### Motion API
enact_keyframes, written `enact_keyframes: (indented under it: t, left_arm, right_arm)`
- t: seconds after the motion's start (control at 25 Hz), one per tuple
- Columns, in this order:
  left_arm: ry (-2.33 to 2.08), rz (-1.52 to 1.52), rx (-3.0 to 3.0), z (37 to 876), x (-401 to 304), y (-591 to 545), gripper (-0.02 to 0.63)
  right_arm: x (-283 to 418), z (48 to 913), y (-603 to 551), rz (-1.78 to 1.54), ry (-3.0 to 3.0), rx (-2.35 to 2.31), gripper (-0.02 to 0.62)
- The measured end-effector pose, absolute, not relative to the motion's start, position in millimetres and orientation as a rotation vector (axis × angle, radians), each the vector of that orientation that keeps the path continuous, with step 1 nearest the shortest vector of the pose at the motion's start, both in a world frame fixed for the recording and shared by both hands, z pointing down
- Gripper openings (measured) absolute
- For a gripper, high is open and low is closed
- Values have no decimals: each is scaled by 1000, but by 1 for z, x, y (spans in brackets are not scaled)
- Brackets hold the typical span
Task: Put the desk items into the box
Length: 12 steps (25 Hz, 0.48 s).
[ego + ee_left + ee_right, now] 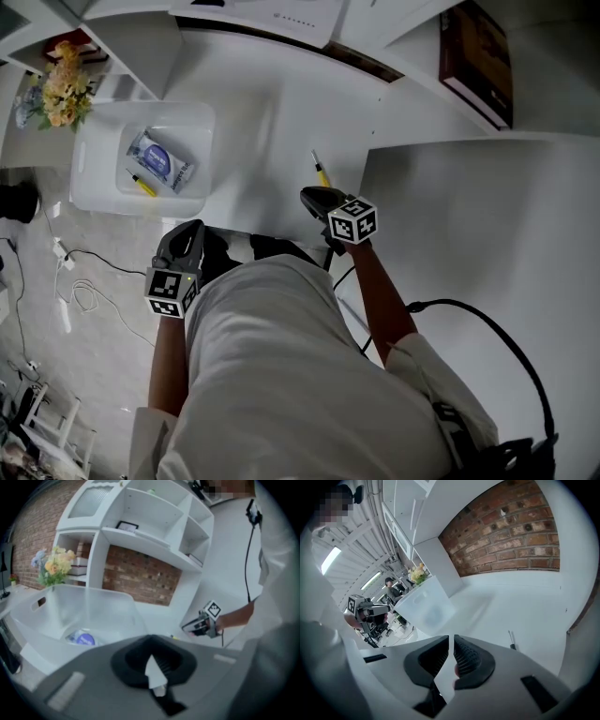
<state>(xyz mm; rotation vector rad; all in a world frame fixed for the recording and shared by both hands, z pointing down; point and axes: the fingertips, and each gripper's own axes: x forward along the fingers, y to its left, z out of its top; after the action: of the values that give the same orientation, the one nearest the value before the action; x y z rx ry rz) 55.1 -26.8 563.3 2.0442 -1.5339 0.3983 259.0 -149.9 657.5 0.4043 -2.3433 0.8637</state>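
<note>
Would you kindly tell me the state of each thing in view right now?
Box: open, lidless, upright.
Packet: lying in the box.
Pen in box: lying beside the packet.
Pen on desk: lying flat, not yet boxed.
Left gripper: shut, empty.
Right gripper: shut, empty.

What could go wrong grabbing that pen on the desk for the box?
The right gripper is shut just short of the pen; pushed forward like that, it would probably shove the pen away.
The pen is thin and lies flat on the smooth desk, so it may slip out of the grip.
The box seems to stand at the desk's edge; a release short of it could drop the pen on the floor.
</note>
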Motion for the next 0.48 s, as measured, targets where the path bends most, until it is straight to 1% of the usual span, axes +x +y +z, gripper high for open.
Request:
enact_keyframes:
  t: [0.16,0.2,0.24,0.48]
  left_arm:
    - [-1530,404,2042,564,66,-32,3]
    - [-1529,405,2042,565,69,-33,3]
    - [-1527,406,2041,565,72,-34,3]
    - [-1520,424,2029,570,89,-36,3]
  right_arm:
    - [279,674,-160,864,-2303,441,14]
    - [285,680,-162,864,-2290,449,46]
    - [290,685,-164,866,-2277,456,60]
    - [321,713,-178,882,-2214,524,75]
